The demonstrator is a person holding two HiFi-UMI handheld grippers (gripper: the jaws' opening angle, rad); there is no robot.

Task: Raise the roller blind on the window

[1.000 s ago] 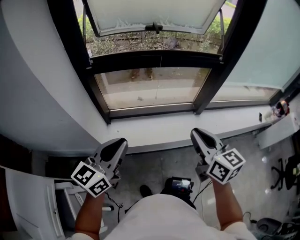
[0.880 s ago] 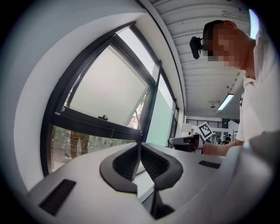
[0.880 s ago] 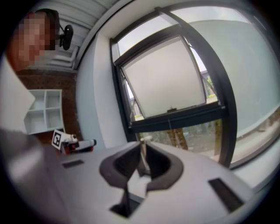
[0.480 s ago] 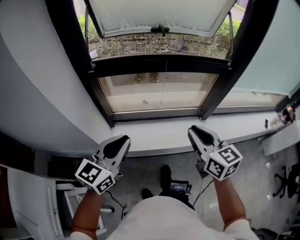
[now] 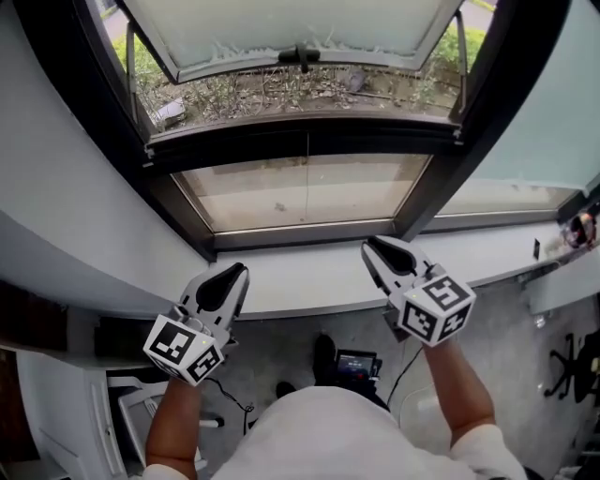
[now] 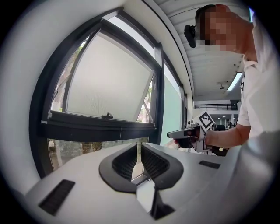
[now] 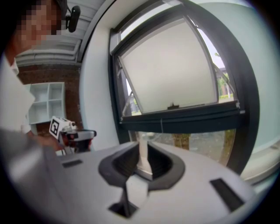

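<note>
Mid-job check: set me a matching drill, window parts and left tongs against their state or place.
1 upper sash
2 lower pane
3 windowsill
4 left tongs

a white, flat ledge
b jaws together, nothing between
c frosted, swung open outward
d clear glass, right above the sill

Pairs: 1-c; 2-d; 3-a; 4-b

The head camera looked steeply down from above onto the window, the left gripper and the right gripper. Each gripper camera rode close behind its own jaws, facing that window nearly level, and each also caught the other gripper.
</note>
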